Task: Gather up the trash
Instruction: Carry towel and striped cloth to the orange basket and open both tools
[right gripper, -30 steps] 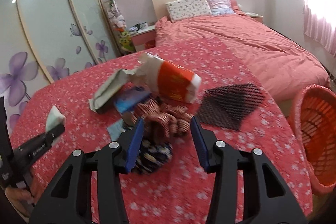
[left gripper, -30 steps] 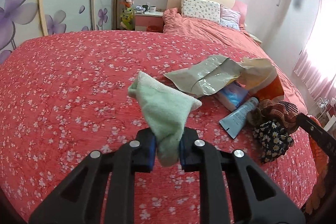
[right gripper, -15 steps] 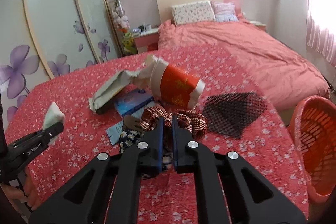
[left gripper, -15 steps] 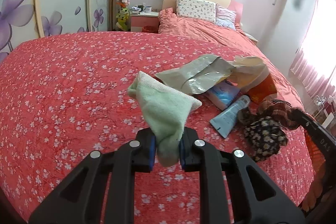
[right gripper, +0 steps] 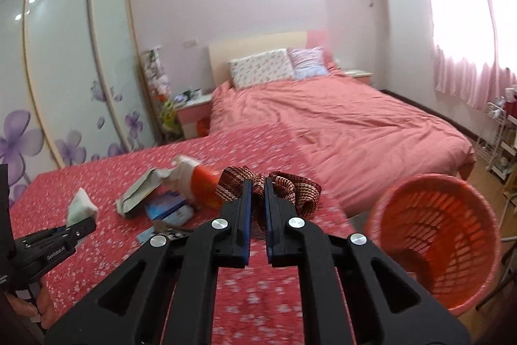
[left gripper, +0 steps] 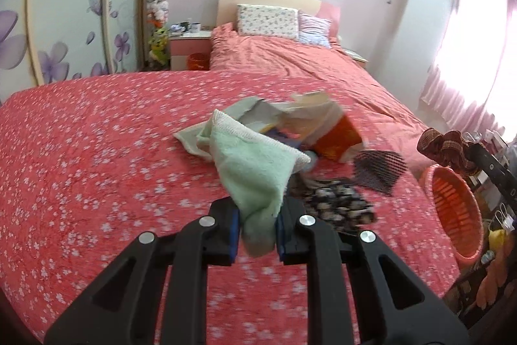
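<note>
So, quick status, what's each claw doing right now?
Left gripper shut on green cloth. Right gripper shut on woven strap, clear of the bed. Orange basket open at right, nothing blocking it.
</note>
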`<state>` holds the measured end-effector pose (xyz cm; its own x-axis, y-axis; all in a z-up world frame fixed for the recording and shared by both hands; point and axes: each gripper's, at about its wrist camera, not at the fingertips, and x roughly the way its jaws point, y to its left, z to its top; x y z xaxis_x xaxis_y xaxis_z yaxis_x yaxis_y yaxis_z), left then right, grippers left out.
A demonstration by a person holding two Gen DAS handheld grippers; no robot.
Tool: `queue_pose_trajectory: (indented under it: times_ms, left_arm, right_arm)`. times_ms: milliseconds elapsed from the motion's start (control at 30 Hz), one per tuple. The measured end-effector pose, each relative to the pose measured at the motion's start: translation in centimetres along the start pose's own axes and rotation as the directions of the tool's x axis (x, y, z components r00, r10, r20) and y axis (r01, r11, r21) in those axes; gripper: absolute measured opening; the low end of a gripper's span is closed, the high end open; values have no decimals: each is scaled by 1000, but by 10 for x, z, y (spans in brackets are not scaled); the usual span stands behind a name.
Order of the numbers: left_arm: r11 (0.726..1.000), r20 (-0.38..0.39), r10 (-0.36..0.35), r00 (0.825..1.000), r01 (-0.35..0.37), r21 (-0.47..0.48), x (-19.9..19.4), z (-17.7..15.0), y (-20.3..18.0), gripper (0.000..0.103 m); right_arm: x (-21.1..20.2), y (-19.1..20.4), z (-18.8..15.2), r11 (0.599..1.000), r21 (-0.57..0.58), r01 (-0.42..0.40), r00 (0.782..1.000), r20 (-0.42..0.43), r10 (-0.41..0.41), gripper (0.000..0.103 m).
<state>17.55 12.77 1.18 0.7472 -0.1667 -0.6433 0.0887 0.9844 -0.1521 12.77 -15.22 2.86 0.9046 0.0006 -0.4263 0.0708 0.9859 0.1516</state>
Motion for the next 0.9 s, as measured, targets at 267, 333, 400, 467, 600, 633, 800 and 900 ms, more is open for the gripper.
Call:
queue_pose_trajectory:
  times_ms: [267, 333, 400, 467, 600, 633, 800, 900]
  left_arm:
    - [994, 8, -92, 996, 91, 67, -4, 7, -60, 18]
    - [990, 7, -114, 993, 113, 79, -4, 6, -72, 18]
    - [987, 4, -135, 991, 135, 93, -3, 6, -85, 18]
    - [982, 1, -156, 988, 155, 106, -2, 4, -98, 18]
    - [971, -13, -203, 979, 202, 130, 1, 2, -126, 18]
    - [967, -17, -215, 976, 215, 135, 1, 2, -133, 18]
    - [948, -37, -277, 960, 279, 155, 5, -1, -170, 18]
    - [931, -54, -317, 947, 322, 171, 6, -5, -194, 18]
  right_arm:
    - [-16, -47, 0, 992, 61, 113, 992, 44, -116, 7]
    - [-19, -56, -2, 988, 71, 134, 989, 48, -138, 7]
    - [-22, -67, -3, 984, 87, 155, 986, 51, -160, 7]
    - [-25, -76, -5, 980, 101, 170, 983, 52, -176, 7]
    - [-30, -97, -9, 970, 136, 199, 977, 54, -208, 7]
    - [-31, -102, -9, 968, 144, 205, 975, 54, -215, 7]
    - [-31, -119, -13, 957, 176, 231, 969, 48, -243, 7]
    - [-31, -130, -15, 950, 194, 243, 966, 46, -256, 7]
